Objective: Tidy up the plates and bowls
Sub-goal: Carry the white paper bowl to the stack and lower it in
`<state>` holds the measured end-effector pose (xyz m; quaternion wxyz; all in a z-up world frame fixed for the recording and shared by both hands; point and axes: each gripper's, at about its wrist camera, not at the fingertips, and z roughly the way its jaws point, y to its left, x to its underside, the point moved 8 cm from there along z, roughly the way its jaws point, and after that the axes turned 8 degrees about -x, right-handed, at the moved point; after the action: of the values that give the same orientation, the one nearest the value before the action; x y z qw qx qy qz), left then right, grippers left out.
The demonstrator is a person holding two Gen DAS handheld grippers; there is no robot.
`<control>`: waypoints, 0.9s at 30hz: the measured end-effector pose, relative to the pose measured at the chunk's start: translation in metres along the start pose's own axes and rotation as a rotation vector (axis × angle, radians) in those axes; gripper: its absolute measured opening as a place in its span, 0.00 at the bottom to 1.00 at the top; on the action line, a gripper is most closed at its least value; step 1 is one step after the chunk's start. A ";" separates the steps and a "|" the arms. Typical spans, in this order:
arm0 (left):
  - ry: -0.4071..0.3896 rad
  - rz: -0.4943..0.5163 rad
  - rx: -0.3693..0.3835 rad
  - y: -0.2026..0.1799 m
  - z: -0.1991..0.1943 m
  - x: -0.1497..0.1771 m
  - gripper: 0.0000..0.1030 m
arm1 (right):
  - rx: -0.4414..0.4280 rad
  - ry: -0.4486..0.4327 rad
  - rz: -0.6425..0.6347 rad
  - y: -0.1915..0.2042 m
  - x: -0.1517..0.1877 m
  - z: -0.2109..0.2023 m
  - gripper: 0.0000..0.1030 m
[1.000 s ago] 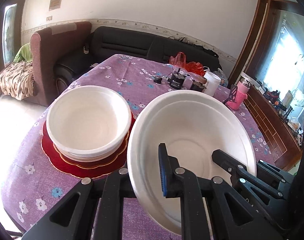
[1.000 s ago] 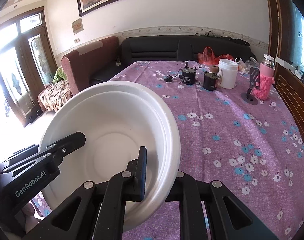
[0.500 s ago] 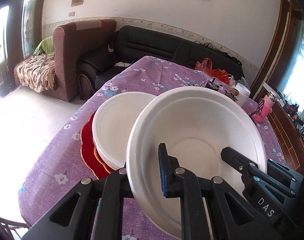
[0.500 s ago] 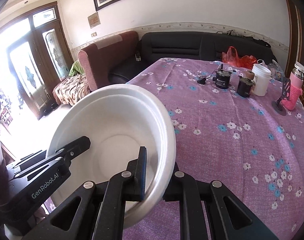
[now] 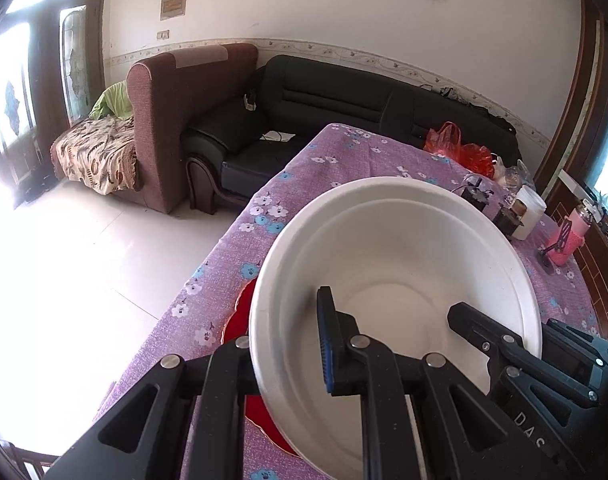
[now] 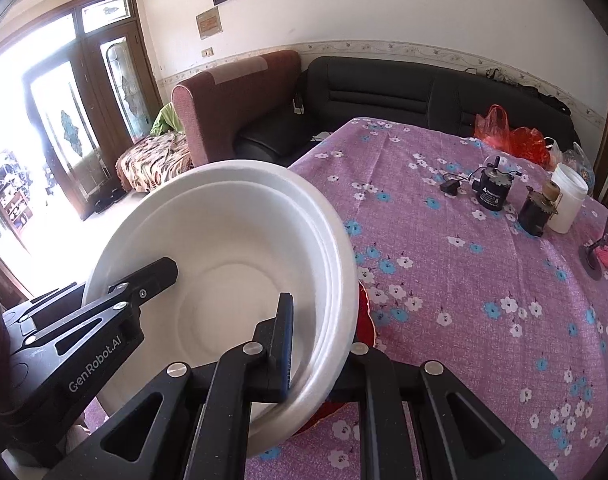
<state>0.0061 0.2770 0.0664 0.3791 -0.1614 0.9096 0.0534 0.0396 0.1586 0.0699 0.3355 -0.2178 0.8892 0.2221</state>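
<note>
A large white foam bowl point(image 5: 404, 264) is held by both grippers, one on each side of its rim. My left gripper point(image 5: 288, 344) is shut on its left rim. My right gripper point(image 6: 324, 348) is shut on its right rim; the bowl point(image 6: 232, 256) fills the left of the right wrist view. The bowl sits over a red plate point(image 5: 240, 320) whose edge shows beneath it, also in the right wrist view point(image 6: 366, 312). The other white bowls on that plate are hidden behind the held bowl. The right gripper's fingers point(image 5: 480, 332) show in the left wrist view.
The table has a purple flowered cloth point(image 6: 464, 264). At its far end stand a white jar point(image 6: 568, 200), two small black motors point(image 6: 494, 188), a pink bottle point(image 5: 574, 236) and red plastic bags point(image 6: 516, 136). A brown armchair point(image 5: 180, 120) and black sofa point(image 5: 344, 96) lie beyond the table's left edge.
Both grippers have carried the bowl left, over the red plate stack. The stacked bowls, visible beside it earlier, are now covered by it.
</note>
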 end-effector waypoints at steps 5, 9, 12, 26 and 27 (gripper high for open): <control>0.019 0.015 -0.025 0.003 0.019 0.003 0.13 | -0.009 0.042 0.015 -0.005 0.005 0.024 0.13; 0.033 0.026 -0.037 0.004 0.029 0.007 0.13 | -0.010 0.067 0.024 -0.009 0.010 0.038 0.13; 0.023 0.031 -0.055 0.005 0.031 0.007 0.13 | -0.014 0.081 0.026 -0.009 0.013 0.045 0.13; -0.006 -0.001 -0.107 0.022 0.029 0.008 0.55 | -0.007 0.051 0.016 -0.005 0.015 0.052 0.13; -0.013 -0.004 -0.108 0.023 0.027 0.007 0.58 | -0.006 0.045 0.021 -0.005 0.015 0.052 0.13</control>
<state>0.0120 0.3026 0.0421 0.3760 -0.1833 0.9025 0.1027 0.0579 0.1787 0.0228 0.3123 -0.2145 0.8982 0.2230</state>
